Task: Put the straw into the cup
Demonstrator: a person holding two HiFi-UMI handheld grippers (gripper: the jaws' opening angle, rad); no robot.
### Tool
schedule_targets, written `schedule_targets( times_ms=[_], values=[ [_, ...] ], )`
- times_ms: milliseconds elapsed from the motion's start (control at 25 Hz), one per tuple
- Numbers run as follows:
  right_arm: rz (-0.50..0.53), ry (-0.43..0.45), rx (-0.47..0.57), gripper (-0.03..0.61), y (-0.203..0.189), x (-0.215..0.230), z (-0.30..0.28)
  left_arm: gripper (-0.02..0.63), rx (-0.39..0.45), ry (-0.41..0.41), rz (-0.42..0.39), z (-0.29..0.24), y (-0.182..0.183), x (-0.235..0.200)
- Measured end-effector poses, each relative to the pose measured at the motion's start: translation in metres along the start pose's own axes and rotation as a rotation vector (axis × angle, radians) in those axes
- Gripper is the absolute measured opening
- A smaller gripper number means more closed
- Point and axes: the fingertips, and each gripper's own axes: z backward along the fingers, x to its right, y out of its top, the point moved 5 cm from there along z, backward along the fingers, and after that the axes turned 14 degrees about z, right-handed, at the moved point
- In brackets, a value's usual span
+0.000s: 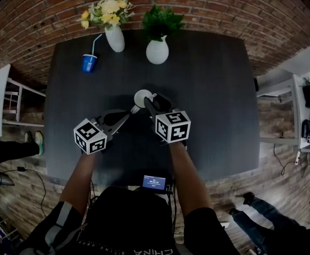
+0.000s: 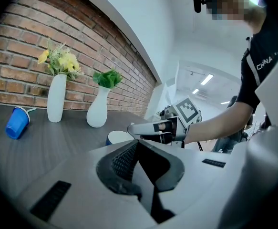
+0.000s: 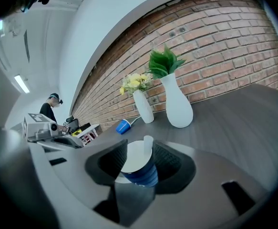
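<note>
The right gripper (image 3: 138, 160) was closed on a blue cup (image 3: 141, 173). The cup sat between its two jaws, and the dark pads pressed on its sides. A short white straw (image 3: 148, 143) stood up at the far rim of the cup, at about 12 o'clock. So the straw looked to be in the cup already.

The left gripper (image 2: 138, 144) had its jaws together. I could see nothing between them. In the head view its tip was right beside the cup, at about 7 o'clock from it.

The cup stood near the middle of the dark table (image 1: 213, 89). I think the job was almost done. Next, the left gripper would need to back away slowly, so it did not bump the straw. Then the right gripper would need to open gently, so the cup did not tip.

Far off at 11 o'clock on the table was another blue cup (image 1: 89, 63) with its own straw. At 12 o'clock stood a vase with yellow flowers (image 1: 115, 38) and a vase with green leaves (image 1: 157, 51).

The person's black shirt (image 2: 267, 61) said "CHINA". A small screen (image 1: 153, 182) at 6 o'clock had writing too tiny to read.
</note>
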Motion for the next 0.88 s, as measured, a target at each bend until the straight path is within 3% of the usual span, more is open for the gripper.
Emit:
schedule_targets(
  times_ms=[200,440,880],
  values=[
    [0.004,-0.026,-0.012,0.176,0.002,0.002,0.013,0.003,0.011,0.002,-0.007,0.008,0.004,0.004],
    [0.027,-0.068,0.005,0.176,0.014,0.002,0.043,0.003,0.028,-0.008,-0.019,0.02,0.008,0.016],
    [0.138,0.039,0.0,0.173,0.041,-0.055,0.094,0.003,0.07,-0.036,-0.021,0.038,0.012,0.041]
  ],
)
